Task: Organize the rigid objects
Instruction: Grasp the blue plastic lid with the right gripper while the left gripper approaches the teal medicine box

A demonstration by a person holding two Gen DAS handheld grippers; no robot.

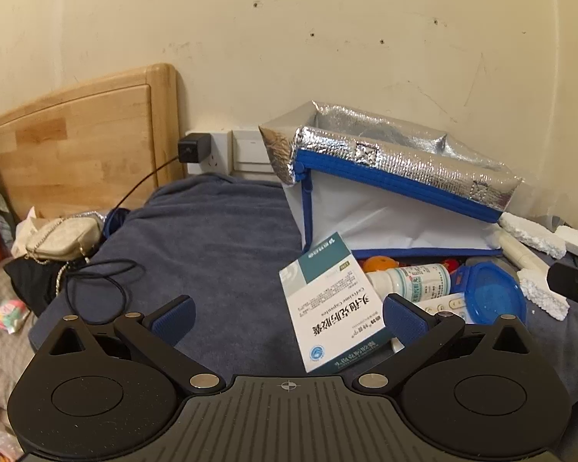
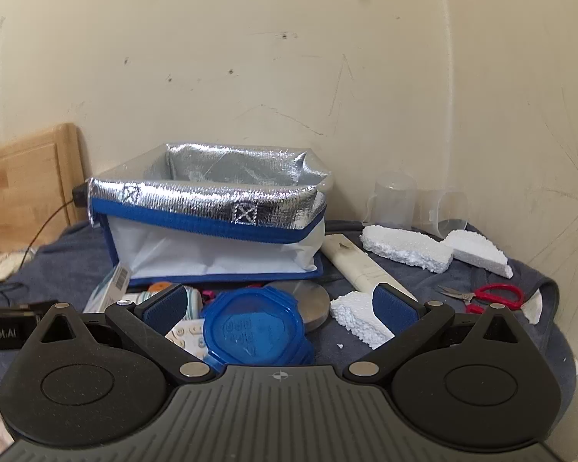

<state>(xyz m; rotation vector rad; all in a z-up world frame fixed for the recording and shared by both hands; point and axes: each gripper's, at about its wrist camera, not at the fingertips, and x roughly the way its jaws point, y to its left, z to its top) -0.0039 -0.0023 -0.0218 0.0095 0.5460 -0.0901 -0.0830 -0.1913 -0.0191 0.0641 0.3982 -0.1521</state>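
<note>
An open insulated bag (image 1: 397,177) with silver lining and blue trim stands on a blue cloth; it also shows in the right wrist view (image 2: 212,227). In front of it lie a white-and-teal medicine box (image 1: 333,308), a white pill bottle (image 1: 412,281), an orange object (image 1: 379,263) and a blue plastic lid (image 1: 493,296). My left gripper (image 1: 289,317) is open and empty, with the box between its fingers. My right gripper (image 2: 279,308) is open and empty, just above the blue lid (image 2: 256,331). A white remote (image 2: 187,337) lies under the lid's left edge.
Styrofoam pieces (image 2: 408,248), a cream tube (image 2: 360,265), a metal disc (image 2: 312,304), red scissors (image 2: 489,294) and clear cups (image 2: 395,200) lie to the right. A wooden headboard (image 1: 77,142), a charger (image 1: 192,148) with cable and a beige purse (image 1: 63,238) are at left.
</note>
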